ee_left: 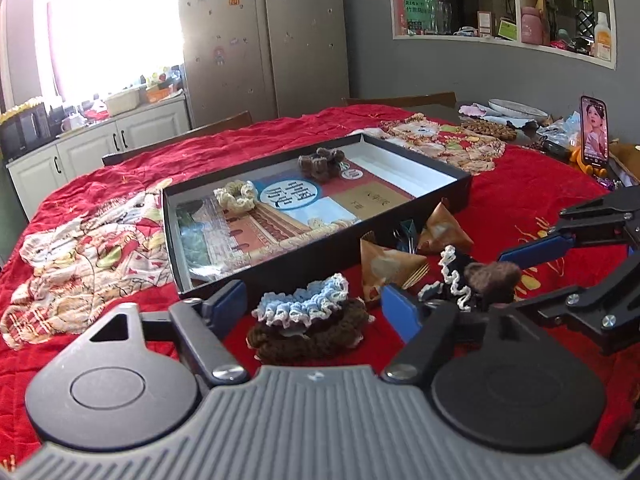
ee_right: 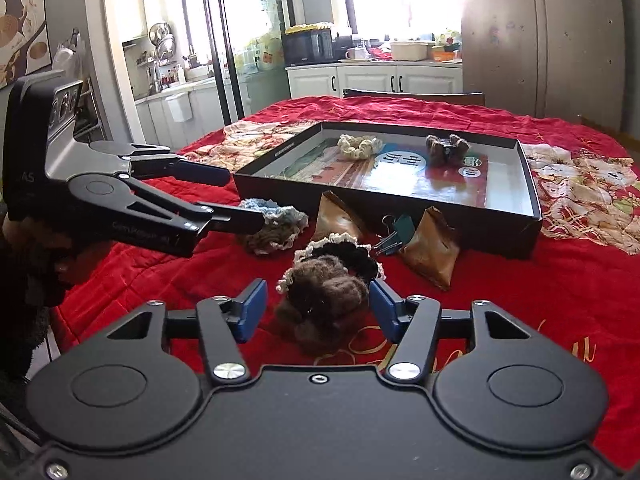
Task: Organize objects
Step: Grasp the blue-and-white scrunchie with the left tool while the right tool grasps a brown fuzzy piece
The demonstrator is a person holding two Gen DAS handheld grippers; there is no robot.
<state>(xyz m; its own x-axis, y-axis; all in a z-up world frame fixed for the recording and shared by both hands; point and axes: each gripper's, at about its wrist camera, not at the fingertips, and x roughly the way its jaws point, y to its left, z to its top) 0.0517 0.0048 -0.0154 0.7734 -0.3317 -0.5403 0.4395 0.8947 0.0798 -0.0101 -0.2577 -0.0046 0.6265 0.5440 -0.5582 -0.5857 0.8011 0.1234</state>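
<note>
Scrunchies of cream (ee_left: 236, 195) and brown yarn (ee_left: 322, 163) lie in the shallow black box (ee_left: 464, 192); half-open left gripper (ee_left: 312, 312) and right gripper (ee_right: 318, 306) straddle others, gripping nothing.

Home kitchen-dining room: fridge (ee_left: 264, 36), microwave (ee_right: 307, 46), white cabinets (ee_right: 372, 80), red-clothed table (ee_left: 520, 200), cluttered wall shelves (ee_left: 520, 8).

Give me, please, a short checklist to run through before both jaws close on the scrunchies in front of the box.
1. Blue and brown scrunchie sits between the left gripper jaws: ok.
2. Fuzzy brown scrunchie sits between the right gripper jaws: ok.
3. Pads pressing on either scrunchie: not ok, gaps show.
4. Black scrunchie clear of the right grasp: cannot tell, it touches the brown one.
5. Black box has free room: ok.
6. Binder clip outside both grasps: ok.
</note>
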